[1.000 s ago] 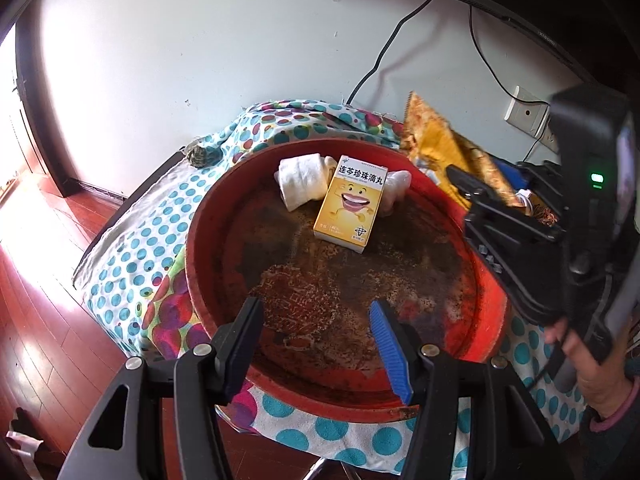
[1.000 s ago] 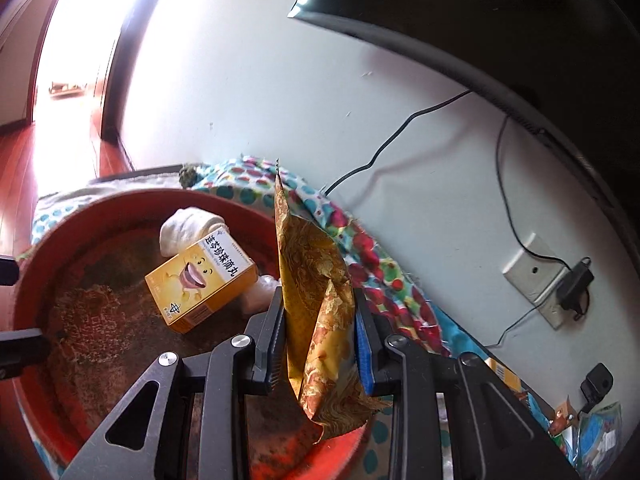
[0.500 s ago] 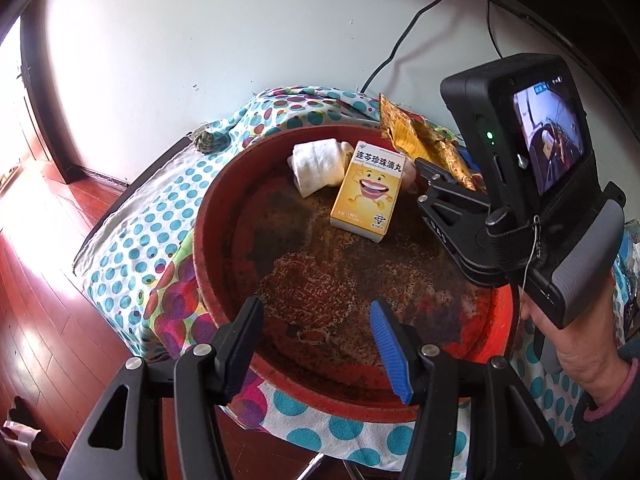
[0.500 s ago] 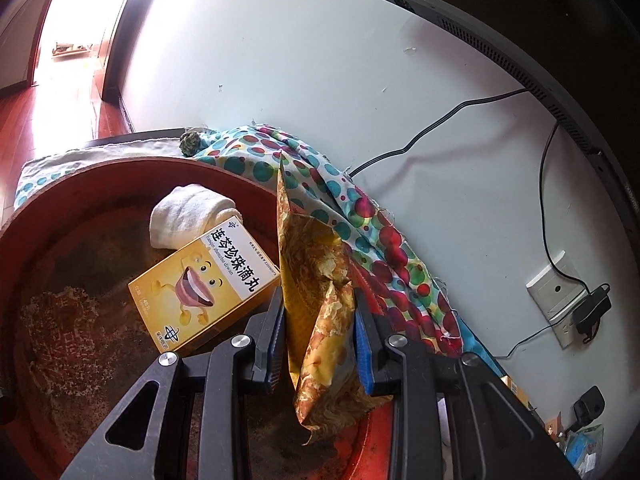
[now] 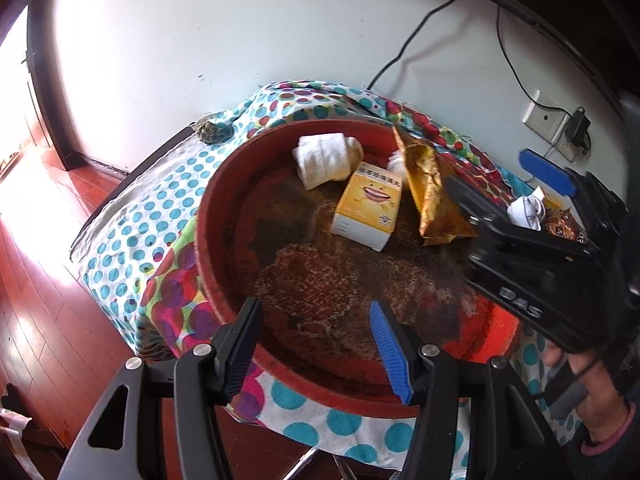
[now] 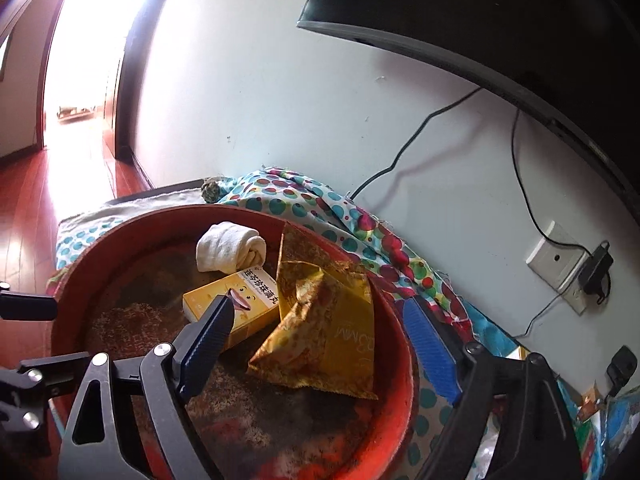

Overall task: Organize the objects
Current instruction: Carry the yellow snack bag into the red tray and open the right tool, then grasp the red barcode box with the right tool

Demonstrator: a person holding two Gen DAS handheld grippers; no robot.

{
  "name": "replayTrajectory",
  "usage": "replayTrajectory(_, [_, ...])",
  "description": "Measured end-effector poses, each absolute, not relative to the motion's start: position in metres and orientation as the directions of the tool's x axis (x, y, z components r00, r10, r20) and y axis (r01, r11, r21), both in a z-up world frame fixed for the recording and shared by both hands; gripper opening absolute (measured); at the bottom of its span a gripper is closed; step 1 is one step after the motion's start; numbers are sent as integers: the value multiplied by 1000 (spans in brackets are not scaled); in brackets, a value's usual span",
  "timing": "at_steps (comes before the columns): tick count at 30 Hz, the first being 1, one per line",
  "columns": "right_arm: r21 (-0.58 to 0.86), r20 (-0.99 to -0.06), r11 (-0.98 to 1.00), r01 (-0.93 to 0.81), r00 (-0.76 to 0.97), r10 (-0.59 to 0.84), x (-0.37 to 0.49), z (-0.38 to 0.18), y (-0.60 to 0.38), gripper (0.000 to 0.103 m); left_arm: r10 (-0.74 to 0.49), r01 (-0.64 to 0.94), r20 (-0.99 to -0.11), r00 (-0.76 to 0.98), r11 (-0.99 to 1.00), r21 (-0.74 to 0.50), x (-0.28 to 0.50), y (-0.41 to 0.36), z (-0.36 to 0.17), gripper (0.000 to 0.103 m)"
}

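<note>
On table, by wall: red tray (image 5: pixel 208 216) sits on dotted cloth (image 5: pixel 152 216).
Tray: round, raised rim, floor dark and rust-stained; rim also in right view (image 6: pixel 396 344).
Tray contents: towel roll (image 5: pixel 324 160), yellow box (image 5: pixel 368 208), gold bag (image 5: pixel 430 196), all at the far side near the wall.
Towel roll: white, on its side, just behind box; right view (image 6: pixel 230 252).
Box: lying flat, smiling-face print up, Chinese text on top edge; touches bag on its right side (image 6: pixel 232 312).
Bag: crumpled foil, lying in tray against the rim, one corner sticking up (image 6: pixel 332 328); nothing grips it.
White wad (image 5: pixel 396 162): small, behind box and bag, kind unclear.
Right gripper (image 6: pixel 332 340): jaws spread wide, straddling bag and box corner, holding nothing; its body shows at right in left view (image 5: pixel 532 264).
Left gripper (image 5: pixel 316 344): jaws wide apart, empty, over near rim of tray.
Hand (image 5: pixel 600 396): on right gripper handle, lower right.
Outside tray: crumpled white item (image 5: pixel 526 208) and printed packets on cloth to the right, partly hidden by right gripper.
Cloth corner: small dark lump (image 5: pixel 208 132) at far left edge.
Wall: socket (image 6: pixel 558 264) with plug, black cable (image 6: pixel 404 156) running up.
Above: dark screen (image 6: pixel 500 24).
Floor: red wood (image 5: pixel 36 280).
</note>
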State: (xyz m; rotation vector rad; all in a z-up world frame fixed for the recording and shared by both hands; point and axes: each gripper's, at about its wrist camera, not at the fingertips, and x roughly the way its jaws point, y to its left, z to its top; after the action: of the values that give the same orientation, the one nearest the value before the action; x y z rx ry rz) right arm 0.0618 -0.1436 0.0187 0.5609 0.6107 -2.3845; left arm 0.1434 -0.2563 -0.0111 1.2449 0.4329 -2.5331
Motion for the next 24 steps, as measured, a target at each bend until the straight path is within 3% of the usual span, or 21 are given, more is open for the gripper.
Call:
replayTrajectory(7, [-117,-523,-870,478,-775,-355,42,26,-5,95,-63,284,-791,-608,-948,-142,129,-214,-8,57])
replayTrajectory(15, [-194,-609,-948,252,-789,-85,39,-15,144,97,10,163,-797,-604,-977,-136,110,-158,-12,57])
replayTrajectory(24, [-139,-675,-960,243,-733,-88,32,-40,206,97,44,68,-816,-577,-992,-102,93,-100,-17,57])
